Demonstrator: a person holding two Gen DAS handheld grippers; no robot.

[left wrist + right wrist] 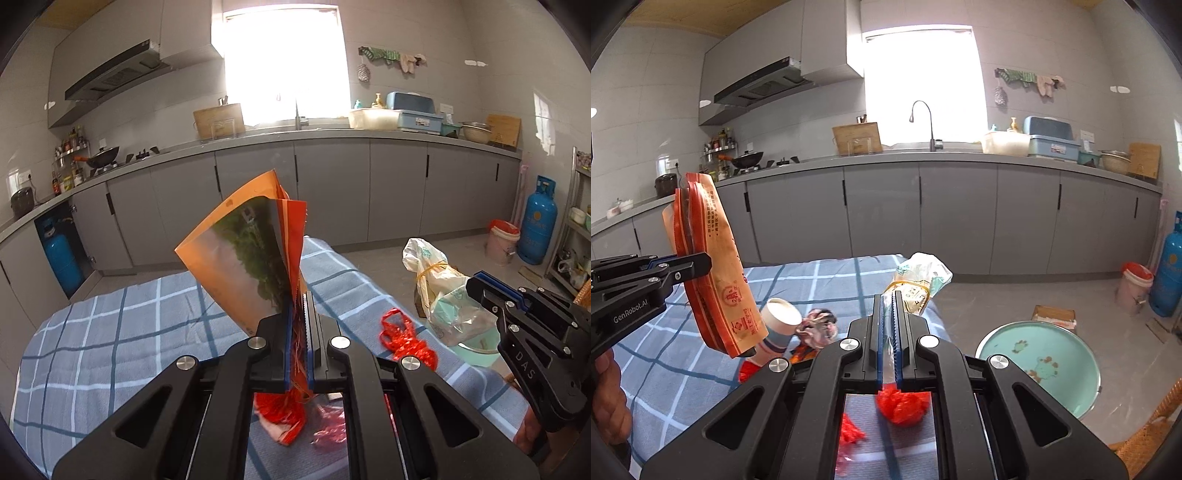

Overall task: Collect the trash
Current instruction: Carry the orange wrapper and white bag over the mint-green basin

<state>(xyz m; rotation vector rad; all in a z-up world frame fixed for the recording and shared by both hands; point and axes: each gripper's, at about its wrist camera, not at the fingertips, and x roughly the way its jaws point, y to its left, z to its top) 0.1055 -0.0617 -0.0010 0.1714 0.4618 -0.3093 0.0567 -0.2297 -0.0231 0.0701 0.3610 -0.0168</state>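
My left gripper (pixel 298 295) is shut on an orange snack pouch (pixel 251 251) and holds it upright above the blue checked tablecloth (pixel 110 343); the pouch also shows in the right wrist view (pixel 716 266). My right gripper (pixel 887 295) is shut on a clear plastic bag (pixel 919 277) tied with a yellow band, held near the table's right edge; the bag also shows in the left wrist view (pixel 439 284). Red mesh netting (pixel 406 339) lies on the cloth. A paper cup (pixel 779 325) and a crumpled wrapper (pixel 820 325) lie on the table.
A mint green basin (pixel 1038 365) stands on the floor right of the table. A cardboard piece (pixel 1052 315), a pink bucket (pixel 1132 284) and a blue gas cylinder (pixel 1169 277) are further right. A wicker chair (pixel 1152 432) is at the lower right. Grey kitchen cabinets (pixel 923 214) line the back.
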